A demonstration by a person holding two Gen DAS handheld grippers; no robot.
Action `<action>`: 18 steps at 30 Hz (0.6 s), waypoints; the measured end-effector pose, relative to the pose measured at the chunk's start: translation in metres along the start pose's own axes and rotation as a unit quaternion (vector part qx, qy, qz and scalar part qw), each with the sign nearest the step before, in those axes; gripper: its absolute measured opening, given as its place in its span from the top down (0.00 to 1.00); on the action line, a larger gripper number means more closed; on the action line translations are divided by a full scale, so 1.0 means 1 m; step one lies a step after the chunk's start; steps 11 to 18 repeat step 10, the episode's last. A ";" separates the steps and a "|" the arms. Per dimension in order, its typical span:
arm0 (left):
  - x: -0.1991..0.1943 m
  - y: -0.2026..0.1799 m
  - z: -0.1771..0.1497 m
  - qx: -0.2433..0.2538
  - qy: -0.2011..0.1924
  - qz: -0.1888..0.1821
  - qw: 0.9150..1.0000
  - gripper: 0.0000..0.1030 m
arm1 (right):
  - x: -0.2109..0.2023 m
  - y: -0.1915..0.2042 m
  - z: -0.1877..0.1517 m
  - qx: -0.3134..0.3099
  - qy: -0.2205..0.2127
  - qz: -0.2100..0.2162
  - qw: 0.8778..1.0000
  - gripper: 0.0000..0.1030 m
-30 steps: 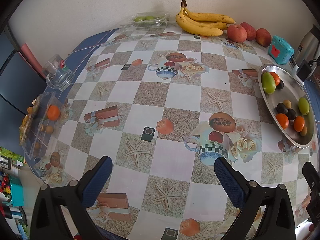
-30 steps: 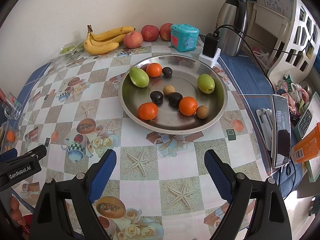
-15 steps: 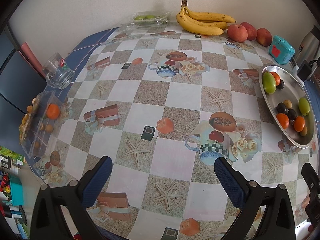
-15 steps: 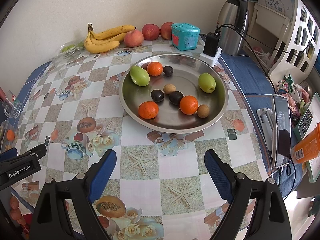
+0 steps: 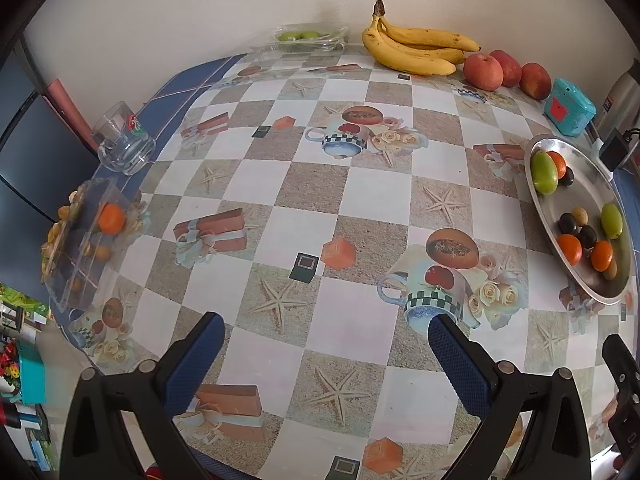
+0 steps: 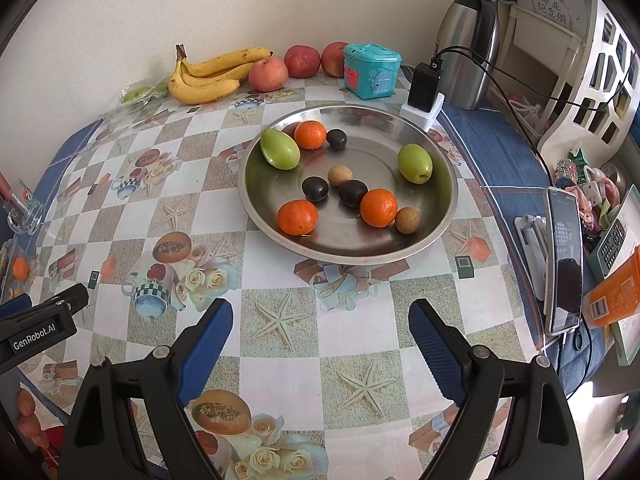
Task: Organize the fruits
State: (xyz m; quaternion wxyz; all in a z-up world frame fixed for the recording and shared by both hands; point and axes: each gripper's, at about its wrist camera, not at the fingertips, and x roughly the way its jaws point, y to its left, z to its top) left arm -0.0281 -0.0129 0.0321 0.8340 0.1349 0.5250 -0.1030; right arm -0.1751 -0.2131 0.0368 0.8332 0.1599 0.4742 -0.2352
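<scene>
A steel plate point(image 6: 440, 216) on the patterned table holds three oranges point(image 6: 297, 217), two green fruits point(image 6: 279, 148), dark plums point(image 6: 315, 188) and small brown fruits point(image 6: 340, 175). My right gripper point(image 6: 320, 332) hangs open over the table just in front of the plate, nothing between its fingers. In the left wrist view the same plate point(image 5: 538, 208) lies at the far right. My left gripper point(image 5: 326, 346) stands open above the bare tablecloth, holding nothing. A clear plastic box point(image 5: 82, 248) with one orange point(image 5: 112, 219) inside sits at the left table edge.
Bananas point(image 6: 208, 74), three apples point(image 6: 268, 75) and a teal toy house point(image 6: 371, 70) line the back wall. A steel thermos point(image 6: 468, 44), a charger point(image 6: 425, 92) and a phone point(image 6: 563, 272) stand at the right. A glass cup point(image 5: 122, 144) sits at the left edge.
</scene>
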 end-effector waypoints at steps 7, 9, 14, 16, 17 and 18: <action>-0.007 0.001 0.001 -0.001 -0.017 0.006 1.000 0.00 | 0.000 -0.001 0.001 -0.001 0.001 0.000 1.000 0.13; -0.007 0.001 0.001 -0.002 -0.016 0.006 1.000 0.00 | 0.000 -0.001 0.001 -0.001 0.001 0.000 1.000 0.13; -0.007 0.001 0.001 -0.003 -0.016 0.005 1.000 0.00 | 0.000 0.000 0.000 -0.001 0.001 0.000 1.000 0.13; -0.007 0.001 0.001 -0.003 -0.016 0.005 1.000 0.00 | 0.000 0.000 0.000 -0.001 0.001 0.000 1.000 0.13; -0.007 0.001 0.001 -0.003 -0.016 0.005 1.000 0.00 | 0.000 0.000 0.000 -0.001 0.001 0.000 1.000 0.13; -0.007 0.001 0.001 -0.003 -0.016 0.005 1.000 0.00 | 0.000 0.000 0.000 -0.001 0.001 0.000 1.000 0.13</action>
